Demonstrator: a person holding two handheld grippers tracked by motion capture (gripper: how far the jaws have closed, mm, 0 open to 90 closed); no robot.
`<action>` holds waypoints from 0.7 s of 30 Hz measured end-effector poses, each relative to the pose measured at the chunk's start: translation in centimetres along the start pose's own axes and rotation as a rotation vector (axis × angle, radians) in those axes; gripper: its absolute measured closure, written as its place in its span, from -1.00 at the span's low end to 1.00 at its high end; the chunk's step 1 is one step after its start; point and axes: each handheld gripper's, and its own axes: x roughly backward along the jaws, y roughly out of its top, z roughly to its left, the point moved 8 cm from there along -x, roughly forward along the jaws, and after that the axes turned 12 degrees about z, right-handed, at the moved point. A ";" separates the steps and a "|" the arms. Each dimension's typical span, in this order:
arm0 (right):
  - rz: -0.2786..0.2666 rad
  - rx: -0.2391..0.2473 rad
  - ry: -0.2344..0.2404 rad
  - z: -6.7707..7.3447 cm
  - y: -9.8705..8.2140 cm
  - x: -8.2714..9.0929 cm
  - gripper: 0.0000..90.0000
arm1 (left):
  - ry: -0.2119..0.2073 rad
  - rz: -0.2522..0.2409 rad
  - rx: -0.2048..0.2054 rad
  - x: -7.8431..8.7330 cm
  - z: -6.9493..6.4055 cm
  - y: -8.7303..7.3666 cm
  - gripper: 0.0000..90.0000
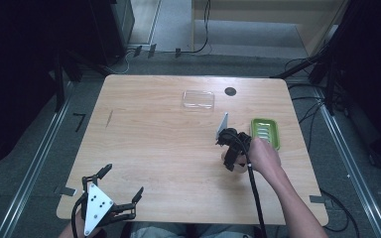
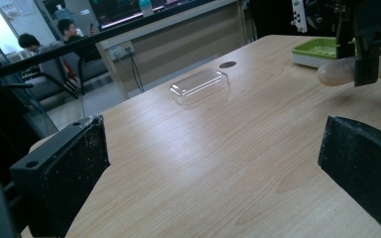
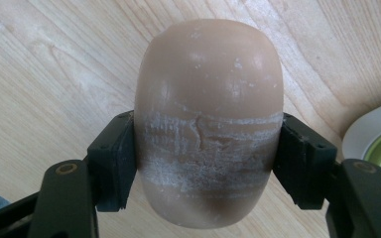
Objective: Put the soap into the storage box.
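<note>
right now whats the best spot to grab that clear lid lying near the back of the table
Grip the clear lid across its short width, on the two long side walls, coming straight down from above. It lies flat and low, so a level approach finds little edge; the left tongs stand open and free.

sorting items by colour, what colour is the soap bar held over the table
Pale brownish beige soap bar, with whitish scuff marks; clearest in the right gripper view.
</note>
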 end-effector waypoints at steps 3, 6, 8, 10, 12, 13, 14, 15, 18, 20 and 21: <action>0.000 -0.008 -0.002 -0.3 -0.1 0.2 -0.26 | 0.000 -0.001 0.001 0.0 0.0 0.0 -1.00; -0.003 -0.014 -0.004 -0.6 -0.2 0.3 -0.26 | 0.000 -0.001 0.002 0.0 0.0 0.0 -1.00; -0.001 -0.018 -0.006 -0.8 -0.2 0.5 -0.26 | 0.000 -0.001 0.001 0.0 0.0 0.0 -1.00; -0.007 -0.022 -0.007 -1.2 -0.2 0.6 -0.26 | 0.001 -0.001 0.001 0.0 0.0 0.0 -1.00; -0.008 -0.025 -0.004 -1.2 -0.2 0.7 -0.26 | 0.001 -0.002 0.002 0.0 0.0 0.0 -1.00; -0.006 -0.026 -0.007 -1.4 -0.3 0.7 -0.26 | 0.001 -0.001 0.002 0.0 0.0 0.0 -1.00; -0.009 -0.029 -0.005 -1.4 -0.2 0.8 -0.26 | 0.001 -0.001 0.002 0.0 0.0 0.0 -1.00; -0.010 -0.026 -0.005 -1.6 -0.2 0.8 -0.26 | 0.001 0.000 0.000 0.0 0.0 0.0 -1.00; -0.008 -0.030 -0.002 -1.8 -0.3 0.9 -0.26 | 0.001 0.000 0.001 0.0 0.0 0.0 -1.00; -0.007 -0.033 0.004 -1.9 -0.3 1.0 -0.26 | 0.001 0.000 0.001 0.0 0.0 0.0 -1.00; -0.008 -0.035 0.002 -2.0 -0.3 1.0 -0.26 | 0.001 -0.001 0.001 0.0 0.0 0.0 -1.00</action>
